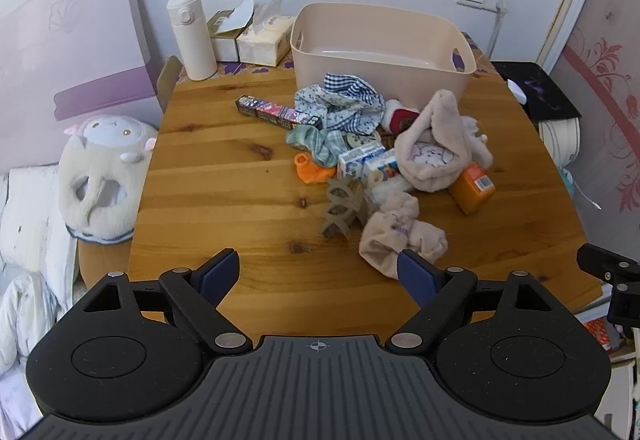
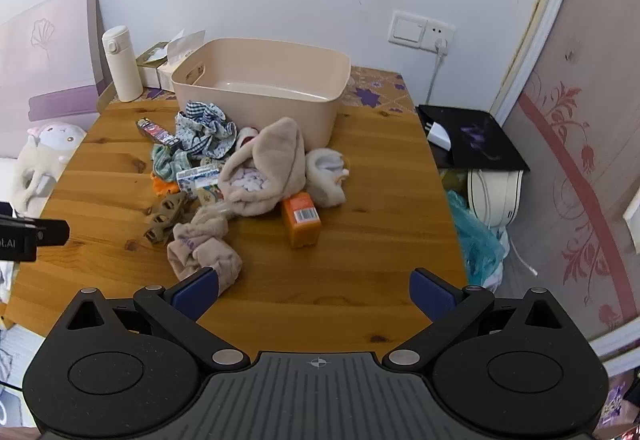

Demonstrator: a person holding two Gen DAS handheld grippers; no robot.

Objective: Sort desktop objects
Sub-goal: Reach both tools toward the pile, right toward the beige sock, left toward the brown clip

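Left tool point(image 1: 318, 276) spread wide and empty, right tool point(image 2: 314, 290) likewise, both above wooden worktop point(image 1: 224, 176), cluttered pile before beige bin point(image 1: 380, 48), orange box point(image 2: 301, 218) nearest.

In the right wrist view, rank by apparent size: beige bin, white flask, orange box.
1. beige bin, clearly largest.
2. white flask.
3. orange box, similar to the flask in area but nearer the camera, so unsure.

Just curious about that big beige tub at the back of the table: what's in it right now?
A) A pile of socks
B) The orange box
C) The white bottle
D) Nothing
D: the beige tub shows only its bare floor, while the clutter lies on the wooden table in front.
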